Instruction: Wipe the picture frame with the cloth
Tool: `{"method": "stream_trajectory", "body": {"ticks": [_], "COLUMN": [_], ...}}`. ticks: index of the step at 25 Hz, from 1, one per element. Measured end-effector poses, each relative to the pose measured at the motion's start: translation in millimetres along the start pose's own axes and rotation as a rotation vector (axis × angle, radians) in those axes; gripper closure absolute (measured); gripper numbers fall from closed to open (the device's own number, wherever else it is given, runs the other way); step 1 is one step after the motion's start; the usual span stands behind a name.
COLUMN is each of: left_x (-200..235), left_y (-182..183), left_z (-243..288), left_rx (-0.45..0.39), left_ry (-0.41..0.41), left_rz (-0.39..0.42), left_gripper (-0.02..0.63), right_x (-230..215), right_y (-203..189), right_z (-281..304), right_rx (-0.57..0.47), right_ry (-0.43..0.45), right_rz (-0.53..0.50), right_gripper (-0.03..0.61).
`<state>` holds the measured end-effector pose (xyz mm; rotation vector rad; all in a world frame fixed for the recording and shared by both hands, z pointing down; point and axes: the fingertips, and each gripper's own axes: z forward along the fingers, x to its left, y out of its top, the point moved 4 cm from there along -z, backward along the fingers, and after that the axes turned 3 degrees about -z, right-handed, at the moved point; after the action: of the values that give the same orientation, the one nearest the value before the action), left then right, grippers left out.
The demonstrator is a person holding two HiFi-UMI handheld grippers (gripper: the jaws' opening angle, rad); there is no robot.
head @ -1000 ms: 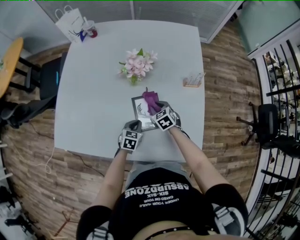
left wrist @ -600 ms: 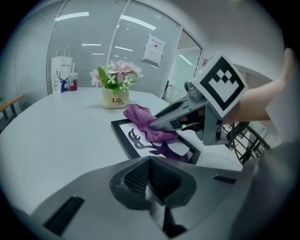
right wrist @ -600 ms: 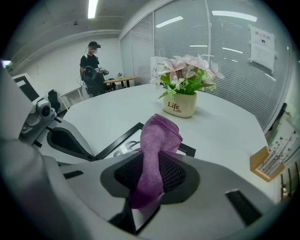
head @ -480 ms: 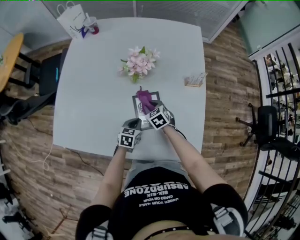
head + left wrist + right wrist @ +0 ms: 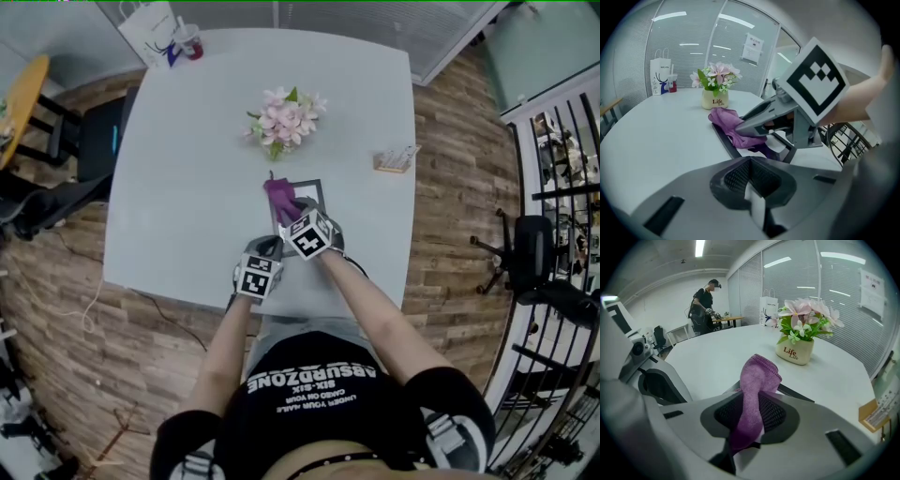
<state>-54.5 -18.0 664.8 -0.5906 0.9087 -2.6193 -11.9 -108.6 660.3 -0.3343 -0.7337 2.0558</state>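
Note:
The dark picture frame (image 5: 314, 192) lies flat on the white table (image 5: 187, 187), near its front edge. My right gripper (image 5: 295, 217) is shut on the purple cloth (image 5: 279, 195), which rests on the frame's far left part. The right gripper view shows the cloth (image 5: 757, 380) bunched between the jaws of that gripper (image 5: 751, 416), with the frame's edge (image 5: 797, 393) just beyond. My left gripper (image 5: 269, 248) is at the frame's near left corner. In its own view my left gripper (image 5: 752, 187) is shut on a white sliver, with the frame (image 5: 723, 139), the cloth (image 5: 729, 122) and my right gripper (image 5: 745, 127) ahead.
A pot of pink flowers (image 5: 289, 117) stands beyond the frame. A small wooden holder (image 5: 394, 159) sits at the right side, and a white paper bag (image 5: 150, 26) with a cup (image 5: 190, 42) in the far left corner. A person (image 5: 704, 305) stands far off.
My right gripper has slid the cloth leftward across the frame, from its right-middle part to its far left edge. The left gripper has stayed at the frame's near corner.

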Motion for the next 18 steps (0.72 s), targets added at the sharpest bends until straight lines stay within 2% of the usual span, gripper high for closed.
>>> {"method": "stream_trajectory", "body": {"ticks": [8,14,18], "left_x": [-9.4,-12.6,-10.3], "left_y": [-23.1,-24.6,-26.0], "left_z": [-5.4,-1.8,-1.1], "left_rx": [0.052,0.081,0.074], "left_ry": [-0.007,0.028,0.019], "left_rz": [0.013,0.135,0.085], "left_gripper": [0.598,0.598,0.598], "right_x": [8.3,24.9,31.2], "right_y": [4.4,-3.2,-9.8], "right_z": [-2.2,-5.4,-8.2], "right_rx": [-0.02,-0.023,-0.019], "right_ry": [-0.008,0.01,0.023], "right_rz": [-0.026,-0.061,-0.067], "right_gripper": [0.465,0.465,0.465]}}
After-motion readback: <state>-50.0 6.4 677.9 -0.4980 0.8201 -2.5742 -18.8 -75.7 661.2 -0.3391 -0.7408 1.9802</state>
